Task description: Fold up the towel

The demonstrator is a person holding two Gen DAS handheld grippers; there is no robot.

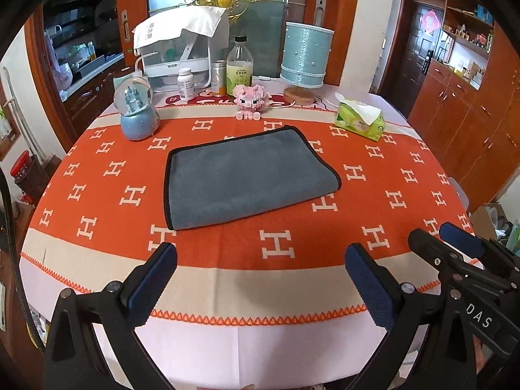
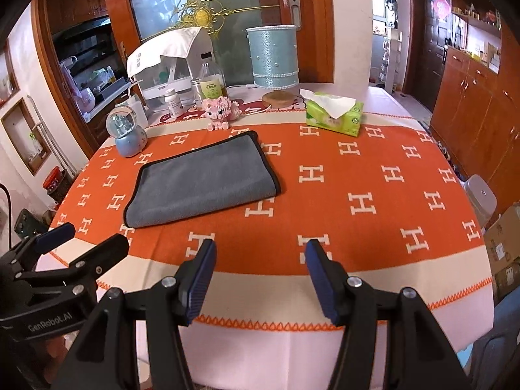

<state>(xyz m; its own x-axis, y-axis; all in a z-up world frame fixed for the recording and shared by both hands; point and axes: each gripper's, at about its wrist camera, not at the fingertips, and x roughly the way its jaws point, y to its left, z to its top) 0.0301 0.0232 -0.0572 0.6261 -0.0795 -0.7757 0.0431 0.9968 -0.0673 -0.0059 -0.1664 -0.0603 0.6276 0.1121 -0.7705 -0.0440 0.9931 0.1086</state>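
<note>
Towel (image 1: 247, 175) lies flat on the orange tablecloth (image 1: 292, 253), already doubled, ahead of both tools: at 12 o'clock from the left gripper (image 1: 260, 279), at 11 o'clock from the right gripper (image 2: 260, 279), so the left is judged nearer. Both grippers hang released, holding nothing, above the near table edge. Long axis runs near-left to far-right; bare cloth surrounds it, with the snow globe (image 1: 138, 112), pink toy (image 1: 250, 100) and tissue pack (image 1: 359, 118) beyond its far edge.

The right gripper (image 1: 455, 243) enters the left wrist view only partly, its body cut off by the right edge; likewise the left gripper (image 2: 81, 237) is truncated at the left edge of the right wrist view. Labels on the bottles (image 1: 240, 65) are too small to read. The white appliance (image 1: 182, 52) is partly hidden under a cloth (image 1: 185, 24).
</note>
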